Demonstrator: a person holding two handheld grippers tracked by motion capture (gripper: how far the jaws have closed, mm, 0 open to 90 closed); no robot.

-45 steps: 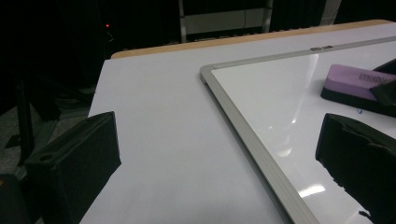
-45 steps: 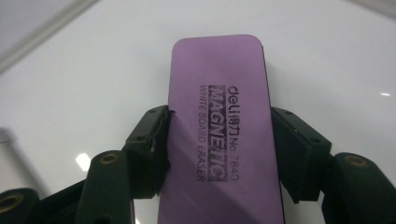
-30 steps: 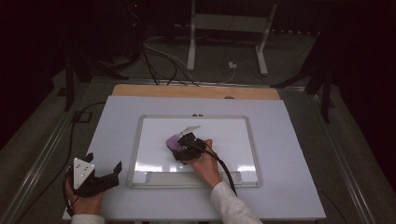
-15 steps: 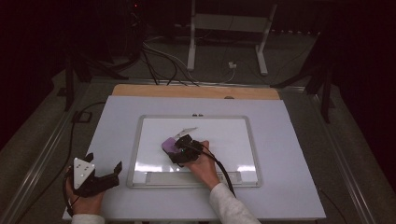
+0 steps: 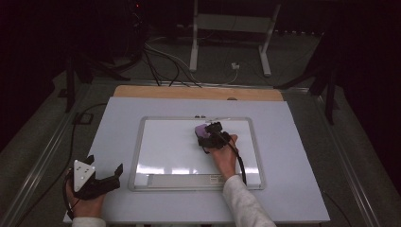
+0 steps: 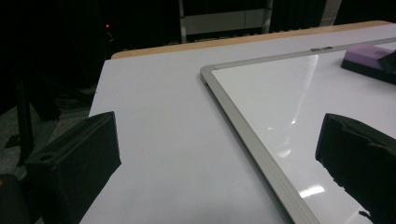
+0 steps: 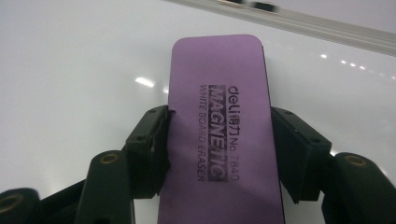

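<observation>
dark floor and cables lie beyond the desk (image 5: 302,198), where a whiteboard (image 5: 170,146) sits in the middle. the right gripper (image 5: 208,135) clenches a purple eraser (image 7: 219,116) by its long sides, flat on the board near the far edge. the left gripper (image 5: 101,177) rests with jaws apart and nothing between them, at the desk's near left corner. nothing pins the whiteboard, so a hard swipe could likely shove it, or twist the eraser out of the pads.
</observation>
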